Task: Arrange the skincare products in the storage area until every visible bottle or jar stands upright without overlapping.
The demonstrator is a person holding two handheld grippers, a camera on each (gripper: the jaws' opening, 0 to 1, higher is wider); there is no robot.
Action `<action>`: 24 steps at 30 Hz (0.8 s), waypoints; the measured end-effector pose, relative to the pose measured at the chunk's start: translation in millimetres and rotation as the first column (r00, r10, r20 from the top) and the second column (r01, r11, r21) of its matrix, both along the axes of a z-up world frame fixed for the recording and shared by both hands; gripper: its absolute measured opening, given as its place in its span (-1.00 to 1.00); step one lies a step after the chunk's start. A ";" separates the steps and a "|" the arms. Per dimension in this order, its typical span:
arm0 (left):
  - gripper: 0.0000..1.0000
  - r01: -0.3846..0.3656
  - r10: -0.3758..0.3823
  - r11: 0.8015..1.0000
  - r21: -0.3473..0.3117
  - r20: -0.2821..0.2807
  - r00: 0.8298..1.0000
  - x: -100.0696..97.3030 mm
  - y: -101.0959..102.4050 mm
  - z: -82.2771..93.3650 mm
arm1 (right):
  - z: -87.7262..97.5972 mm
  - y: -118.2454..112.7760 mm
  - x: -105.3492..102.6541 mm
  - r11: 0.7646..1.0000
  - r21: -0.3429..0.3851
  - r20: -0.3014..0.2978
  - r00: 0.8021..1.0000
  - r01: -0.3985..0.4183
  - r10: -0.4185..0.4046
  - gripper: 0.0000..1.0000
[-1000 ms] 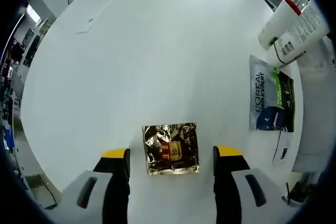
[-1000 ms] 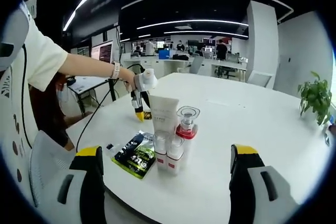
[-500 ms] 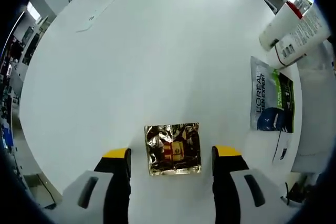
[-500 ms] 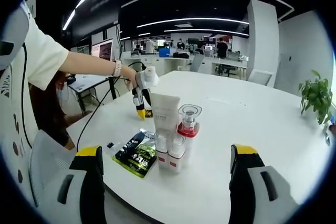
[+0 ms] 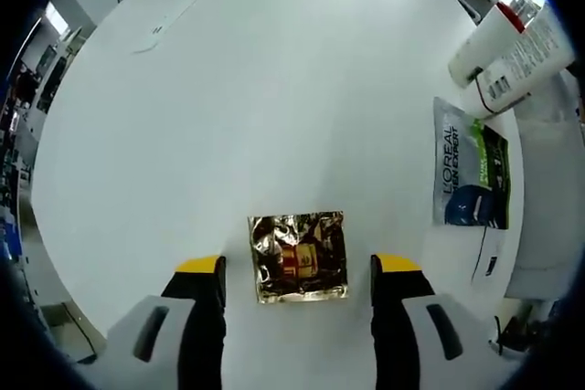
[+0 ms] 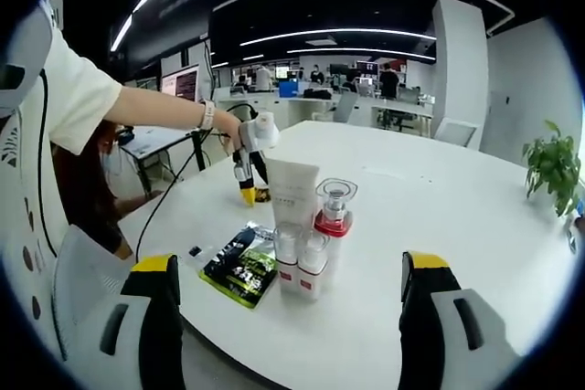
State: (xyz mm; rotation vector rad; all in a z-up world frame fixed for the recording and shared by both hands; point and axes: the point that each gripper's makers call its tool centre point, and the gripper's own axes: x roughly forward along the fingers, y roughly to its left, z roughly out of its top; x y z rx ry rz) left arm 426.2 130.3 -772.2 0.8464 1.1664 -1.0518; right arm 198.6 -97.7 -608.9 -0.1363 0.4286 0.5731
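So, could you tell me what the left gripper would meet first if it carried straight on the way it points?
Most likely the gold foil sachet, lying flat on the white table between the open left gripper's jaws; how much gap remains is unclear.

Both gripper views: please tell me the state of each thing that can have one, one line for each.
Left gripper: jaws open, either side of the gold sachet.
Right gripper: jaws open, holding nothing.
Gold sachet: lying flat on the table.
Green sachet: lying flat.
White tube: standing upright.
Red-collared bottle: upright, clear cap on.
Two small jars: upright, side by side.
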 end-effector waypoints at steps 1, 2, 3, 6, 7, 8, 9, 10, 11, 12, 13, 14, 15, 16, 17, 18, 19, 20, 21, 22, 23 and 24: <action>0.17 -0.004 0.004 1.000 -0.001 -0.004 1.000 -0.9 -0.5 0.4 | 0.6 0.5 -0.1 1.000 0.003 0.003 1.000 -0.003 0.003 0.99; 0.14 -0.008 0.008 1.000 -0.003 -0.007 1.000 -1.2 -1.0 0.7 | 1.0 0.6 -0.2 1.000 0.005 0.004 1.000 -0.003 0.003 0.99; 0.10 -0.010 0.010 1.000 -0.005 -0.008 1.000 0.8 -0.8 0.3 | 0.9 0.3 -0.3 1.000 0.005 0.004 1.000 -0.002 0.002 0.99; -0.06 -0.013 0.013 1.000 -0.008 -0.013 1.000 8.4 2.1 0.5 | -0.1 -1.2 -0.3 1.000 0.002 0.002 1.000 0.002 -0.002 0.99; -0.09 -0.017 0.017 1.000 -0.010 -0.017 1.000 7.0 1.8 0.9 | -0.5 -1.5 -0.4 1.000 0.002 0.001 1.000 0.003 -0.003 0.99; -0.11 -0.018 0.017 1.000 -0.012 -0.020 1.000 5.0 1.1 1.2 | -0.6 -1.5 -0.6 1.000 0.002 0.001 1.000 0.003 -0.003 0.99; -0.12 -0.019 0.019 1.000 -0.012 -0.021 1.000 3.3 0.1 2.1 | -0.9 -1.4 -0.8 1.000 0.003 0.000 1.000 0.002 -0.002 0.99; -0.14 -0.020 0.019 1.000 -0.012 -0.020 1.000 2.5 -0.5 2.7 | -1.0 -1.3 -0.8 1.000 0.003 0.000 1.000 0.002 -0.002 0.99; -0.17 -0.019 0.019 1.000 -0.011 -0.020 1.000 2.2 -0.5 3.0 | -1.3 -1.1 -1.1 1.000 0.003 -0.001 1.000 0.002 -0.002 0.99; -0.19 -0.019 0.019 1.000 -0.011 -0.022 1.000 0.5 -1.3 2.5 | -1.5 -1.0 -1.2 1.000 0.002 -0.002 1.000 0.001 -0.001 0.99; -0.21 -0.020 0.019 1.000 -0.010 -0.021 1.000 0.2 -1.5 2.5 | -1.9 -0.8 -1.4 1.000 0.002 -0.003 1.000 0.000 0.000 0.99; -0.21 -0.016 0.016 1.000 -0.008 -0.019 1.000 -0.1 -1.3 2.5 | -2.3 -0.7 -1.5 1.000 0.003 -0.005 1.000 0.000 0.000 0.99; -0.21 -0.015 0.014 1.000 -0.006 -0.018 1.000 -3.9 -2.4 3.2 | -2.7 -0.7 -1.5 1.000 0.004 -0.005 1.000 0.000 0.000 0.99; -0.22 -0.015 0.015 1.000 -0.005 -0.017 1.000 -5.4 -3.0 3.5 | -2.9 -0.7 -1.4 1.000 0.004 -0.005 1.000 0.000 0.000 0.99; -0.23 -0.015 0.015 1.000 -0.004 -0.017 1.000 -5.1 -2.8 3.4 | -3.2 -0.6 -1.5 1.000 0.003 -0.006 1.000 -0.001 0.001 0.99; -0.25 -0.017 0.017 1.000 -0.003 -0.016 1.000 -3.9 -2.2 3.0 | -3.4 -0.6 -1.5 1.000 0.003 -0.006 1.000 -0.001 0.001 0.99; -0.27 -0.021 0.021 1.000 -0.003 -0.013 1.000 -3.8 -2.0 3.1 | -3.4 -0.7 -1.4 1.000 0.002 -0.006 1.000 -0.001 0.001 0.99; -0.29 -0.021 0.021 1.000 -0.001 -0.009 1.000 -4.1 -1.5 3.3 | -3.4 -0.5 -1.6 1.000 0.002 -0.006 1.000 -0.003 0.003 0.99; -0.31 -0.023 0.023 1.000 0.001 -0.006 1.000 -3.8 -1.2 3.2 | -3.5 -0.3 -1.8 1.000 0.003 -0.006 1.000 -0.004 0.004 0.99; -0.31 -0.026 0.026 1.000 0.003 -0.003 1.000 -3.9 -1.0 3.1 | -3.6 -0.3 -1.9 1.000 0.004 -0.007 1.000 -0.004 0.004 0.99; -0.31 -0.029 0.029 1.000 0.004 -0.001 1.000 -4.9 -1.6 3.0 | -3.8 -0.4 -2.1 1.000 0.003 -0.007 1.000 -0.004 0.004 0.99; -0.31 -0.027 0.027 1.000 0.006 0.002 1.000 -6.1 -2.1 2.7 | -4.1 -0.4 -2.3 1.000 0.002 -0.008 1.000 -0.006 0.006 0.99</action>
